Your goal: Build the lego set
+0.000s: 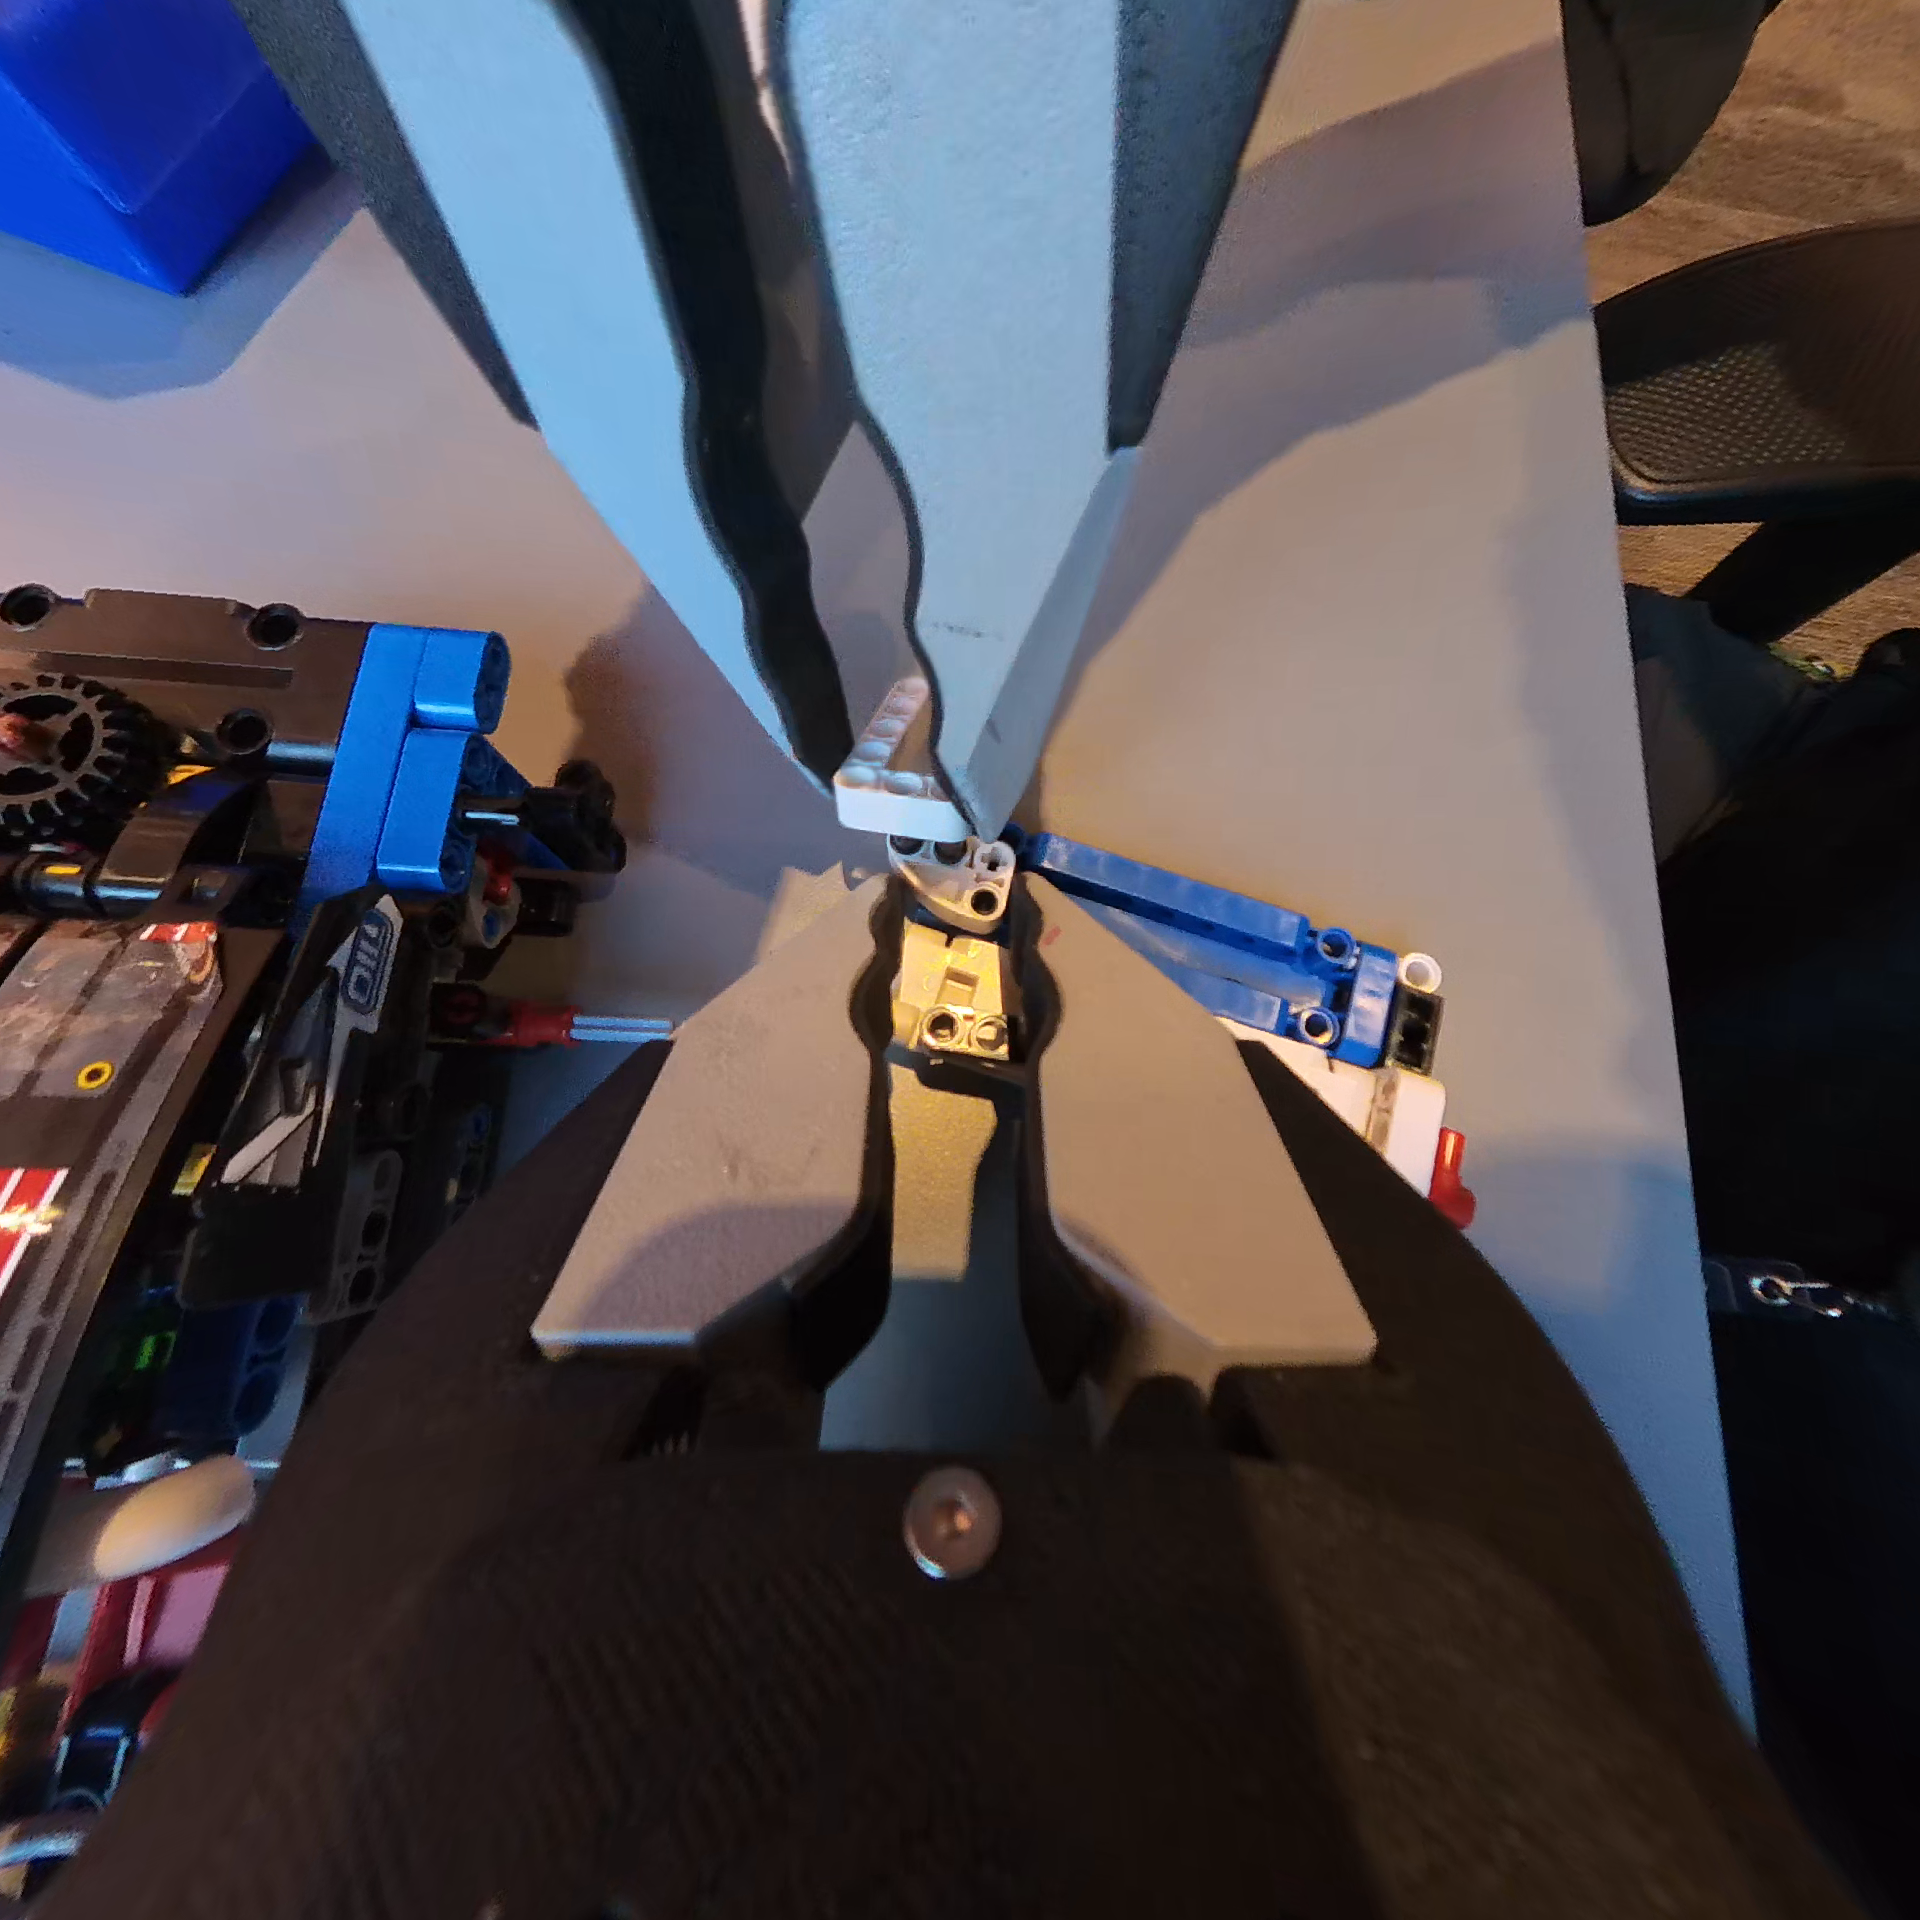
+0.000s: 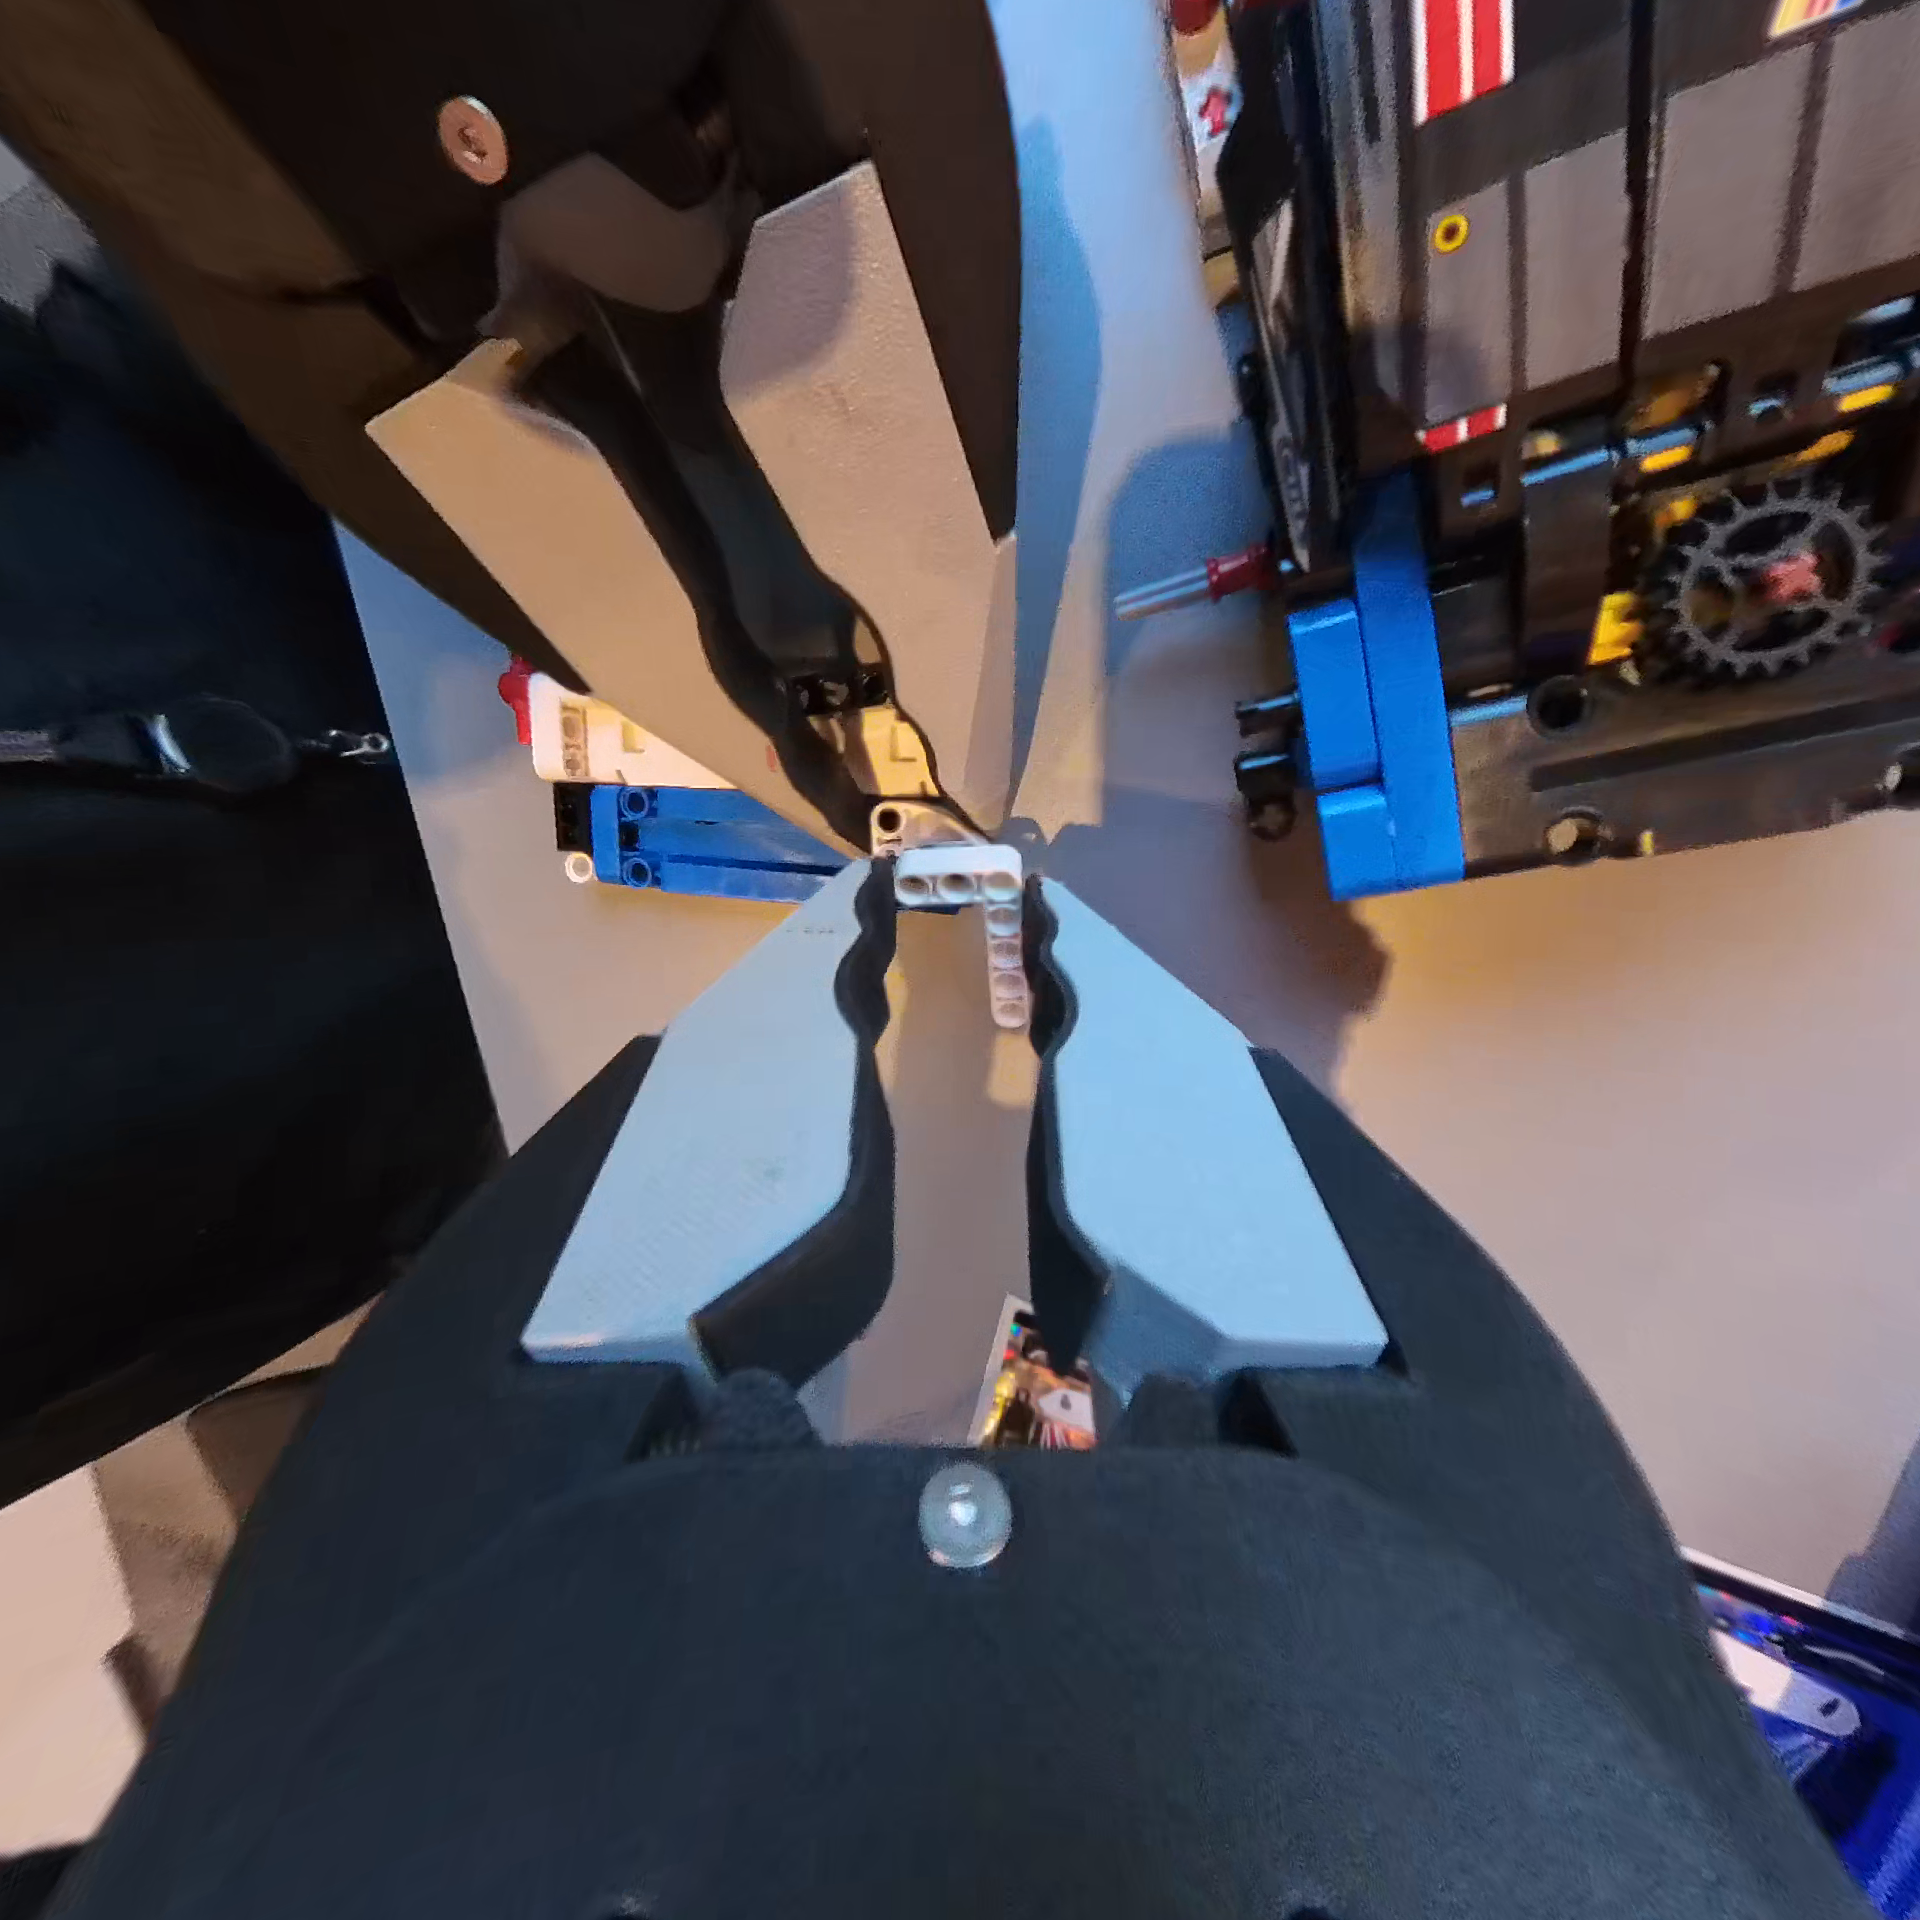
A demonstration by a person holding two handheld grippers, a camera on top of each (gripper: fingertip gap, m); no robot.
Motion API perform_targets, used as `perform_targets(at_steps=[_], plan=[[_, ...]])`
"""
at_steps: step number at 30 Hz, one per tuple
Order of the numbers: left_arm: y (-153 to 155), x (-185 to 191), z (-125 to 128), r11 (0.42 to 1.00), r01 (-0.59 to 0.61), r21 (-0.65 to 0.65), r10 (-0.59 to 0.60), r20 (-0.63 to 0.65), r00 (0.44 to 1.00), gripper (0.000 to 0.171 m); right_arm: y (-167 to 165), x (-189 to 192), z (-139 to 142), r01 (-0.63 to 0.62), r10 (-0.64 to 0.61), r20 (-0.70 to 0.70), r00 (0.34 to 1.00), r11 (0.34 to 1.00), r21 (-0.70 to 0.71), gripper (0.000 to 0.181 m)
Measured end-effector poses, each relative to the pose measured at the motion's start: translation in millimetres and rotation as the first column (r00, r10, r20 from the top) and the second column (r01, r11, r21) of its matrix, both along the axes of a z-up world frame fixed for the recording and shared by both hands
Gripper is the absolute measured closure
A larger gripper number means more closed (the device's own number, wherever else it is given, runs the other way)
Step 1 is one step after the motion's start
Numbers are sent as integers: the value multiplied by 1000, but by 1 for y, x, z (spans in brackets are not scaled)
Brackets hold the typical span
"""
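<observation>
Right claw (image 2: 961,883): clamped on white L-shaped holed plastic beam (image 2: 977,894). Left claw (image 1: 951,935): opposite, tip-to-tip, clamped on grey studless plastic sub-assembly (image 1: 956,987).

A white L-shaped beam (image 2: 961,883) meets a small grey connector piece (image 1: 961,982) above the table, apparently touching. A blue-and-white sub-assembly (image 1: 1299,987) lies just beside them; the large black-and-blue car model (image 1: 208,935) sits well apart.

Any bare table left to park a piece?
Free: table between blue box and black model; also the strip by the table's edge. Crowded: centre, where both jaws meet over the white L-beam, beside the blue-white subassembly.
</observation>
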State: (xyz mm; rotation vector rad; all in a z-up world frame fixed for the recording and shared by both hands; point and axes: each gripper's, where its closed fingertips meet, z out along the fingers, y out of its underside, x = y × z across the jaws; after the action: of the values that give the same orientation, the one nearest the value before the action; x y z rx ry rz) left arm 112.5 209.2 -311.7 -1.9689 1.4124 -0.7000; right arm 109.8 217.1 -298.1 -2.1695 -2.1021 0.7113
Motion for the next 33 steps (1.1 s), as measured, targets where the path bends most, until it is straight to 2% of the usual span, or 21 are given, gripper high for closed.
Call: perform_targets(at_steps=[5, 9, 14, 21, 24, 30, 33], plan=[[0, 0, 0, 1000, -2, 19, 3, -8, 1000, 154, 0, 0, -1, -50, 49, 93, 994, 999, 4, 160], [0, -1, 0, 999, -4, 33, 4, -13, 1000, 155, 0, -1, 0, -102, 93, 133, 987, 993, 63, 160], [0, -1, 0, 999, -7, 43, 7, -18, 1000, 154, 0, -1, -1, -136, 122, 173, 977, 988, 72, 160], [0, -2, 0, 999, -16, 47, 17, -22, 1000, 154, -1, -1, -1, -44, 42, 259, 965, 999, 3, 159], [-1, -2, 0, 999, -18, 46, 19, -22, 1000, 154, -1, -1, -2, -41, 39, 264, 964, 999, 2, 159], [-1, -4, 0, 999, -18, 52, 19, -26, 999, 154, -2, -4, -2, -190, 161, 230, 960, 975, 111, 160], [-2, -4, 0, 996, -14, 93, 18, -44, 999, 155, -2, -4, -2, -225, 196, 193, 962, 963, 145, 160]])
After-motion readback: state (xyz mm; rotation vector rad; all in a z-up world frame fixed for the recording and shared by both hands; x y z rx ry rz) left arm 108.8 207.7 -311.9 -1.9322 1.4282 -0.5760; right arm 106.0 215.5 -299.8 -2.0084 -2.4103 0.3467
